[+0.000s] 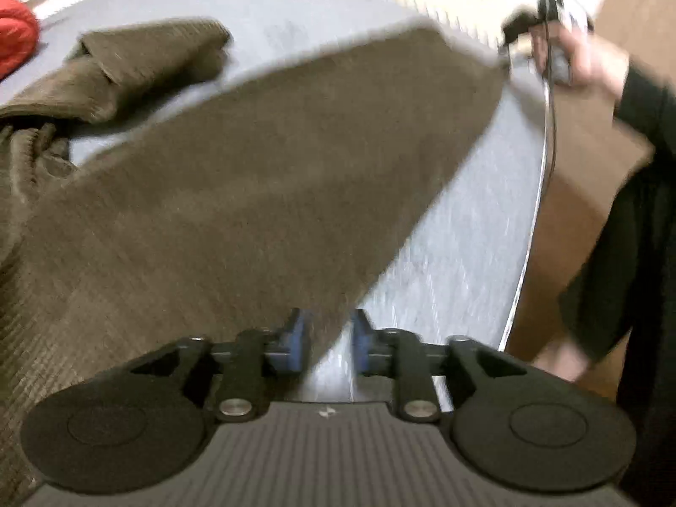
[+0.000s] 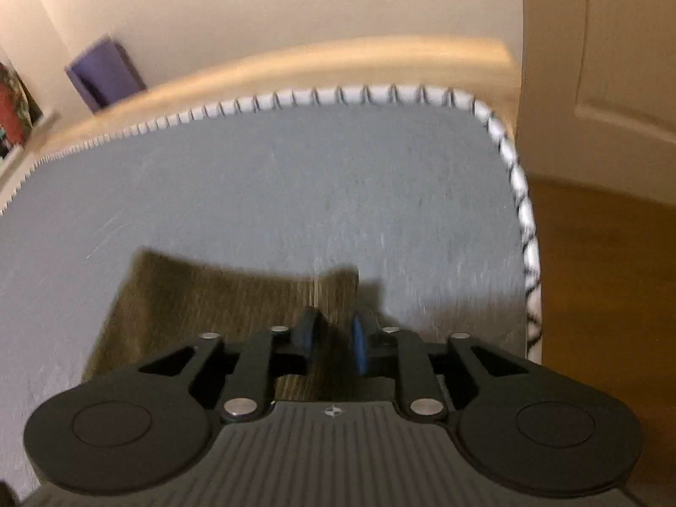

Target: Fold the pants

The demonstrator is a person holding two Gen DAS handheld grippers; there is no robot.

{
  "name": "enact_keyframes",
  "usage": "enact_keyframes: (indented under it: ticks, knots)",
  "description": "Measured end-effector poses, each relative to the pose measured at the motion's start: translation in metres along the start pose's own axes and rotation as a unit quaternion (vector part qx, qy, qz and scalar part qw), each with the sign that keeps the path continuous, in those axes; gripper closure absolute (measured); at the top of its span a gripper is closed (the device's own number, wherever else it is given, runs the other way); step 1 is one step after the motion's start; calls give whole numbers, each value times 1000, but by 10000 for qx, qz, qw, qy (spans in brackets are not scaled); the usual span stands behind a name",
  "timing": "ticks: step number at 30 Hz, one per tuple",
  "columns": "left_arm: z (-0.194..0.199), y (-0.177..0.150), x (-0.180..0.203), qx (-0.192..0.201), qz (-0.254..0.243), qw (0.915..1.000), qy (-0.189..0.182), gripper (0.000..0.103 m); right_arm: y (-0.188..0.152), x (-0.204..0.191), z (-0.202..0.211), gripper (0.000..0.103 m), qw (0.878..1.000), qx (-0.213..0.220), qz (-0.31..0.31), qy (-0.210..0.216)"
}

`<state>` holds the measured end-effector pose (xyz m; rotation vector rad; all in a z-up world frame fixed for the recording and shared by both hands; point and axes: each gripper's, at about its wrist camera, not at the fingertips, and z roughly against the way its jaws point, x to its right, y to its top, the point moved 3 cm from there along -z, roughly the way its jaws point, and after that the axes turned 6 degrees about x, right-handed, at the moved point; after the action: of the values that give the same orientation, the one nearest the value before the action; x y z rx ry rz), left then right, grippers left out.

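Mid-fold: left gripper (image 1: 326, 340) and right gripper (image 2: 333, 340), jaws narrowly parted, pinching pants (image 1: 236, 194); next, carrying toward ten o'clock.

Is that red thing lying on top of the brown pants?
No, the red thing lies at the far left on the gray mat, apart from the brown pants.

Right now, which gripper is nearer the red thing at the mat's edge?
Left. The red item lies beyond the pants on the left gripper side; the right gripper holds the pant leg's far corner at the opposite edge of the mat.
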<state>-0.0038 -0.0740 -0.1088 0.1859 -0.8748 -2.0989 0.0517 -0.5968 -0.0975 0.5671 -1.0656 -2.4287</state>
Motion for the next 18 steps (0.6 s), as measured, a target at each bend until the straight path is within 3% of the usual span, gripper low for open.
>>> enact_keyframes:
  ticks: [2, 4, 8, 11, 13, 15, 18]
  knots:
    - [21, 12, -14, 505, 337, 9981, 93, 57, 5, -17, 14, 57, 9987, 384, 177, 275]
    - [41, 20, -35, 868, 712, 9929, 399, 57, 5, -32, 28, 56, 9966, 606, 209, 519]
    - [83, 22, -86, 1285, 1424, 9725, 1324, 57, -7, -69, 50, 55, 9894, 679, 293, 1251]
    - [119, 13, -136, 1345, 2108, 9463, 2048, 57, -22, -105, 72, 53, 9752, 507, 586, 2072]
    - [145, 3, -170, 1398, 2592, 9245, 2418, 47, -35, -131, 92, 53, 9602, 420, 860, 2624]
    - [164, -12, -201, 1445, 3061, 9035, 2629, 38, -52, -155, 115, 52, 9402, 298, 1163, 3187]
    - [177, -33, -253, 1431, 3864, 8671, 2800, 36, -80, -189, 155, 49, 9052, 76, 1708, 3891]
